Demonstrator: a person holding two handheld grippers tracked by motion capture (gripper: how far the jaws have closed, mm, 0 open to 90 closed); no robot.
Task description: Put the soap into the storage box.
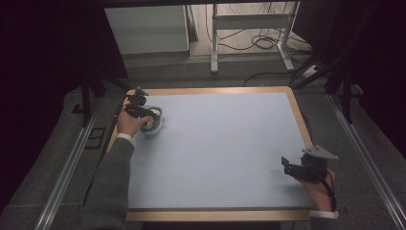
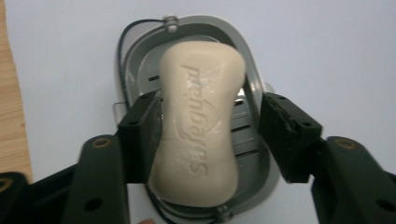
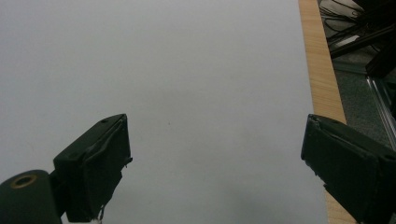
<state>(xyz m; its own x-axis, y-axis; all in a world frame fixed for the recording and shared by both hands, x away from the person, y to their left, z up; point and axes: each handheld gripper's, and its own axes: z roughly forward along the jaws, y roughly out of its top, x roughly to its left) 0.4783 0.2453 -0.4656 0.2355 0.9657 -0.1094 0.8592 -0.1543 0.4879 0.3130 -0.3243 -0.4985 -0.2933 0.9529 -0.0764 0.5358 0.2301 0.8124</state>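
The left hand-held gripper is hanging over a bar of soap that is lying in a grey soap dish; the dish is sitting on the pale blue worktop near its far left corner, close to the wooden edge. In the left gripper view the two black jaws are standing on either side of the soap — one pad is lying right against the bar's side, while the other is standing clear of it with a strip of the slotted dish floor showing between; so the jaws are part open and not squeezing the soap. The bar is cream-coloured, waisted in the middle, with raised lettering along its top; it is lying lengthwise in the dish, reaching nearly from one end to the other.

In the high view the left hand is reaching across the left edge of the worktop, with the dish just beyond it.

The right hand-held gripper is hovering near the right edge of the worktop, well apart from the soap; its jaws are standing wide with nothing but bare worktop between them — the right hand is gripping it from below.
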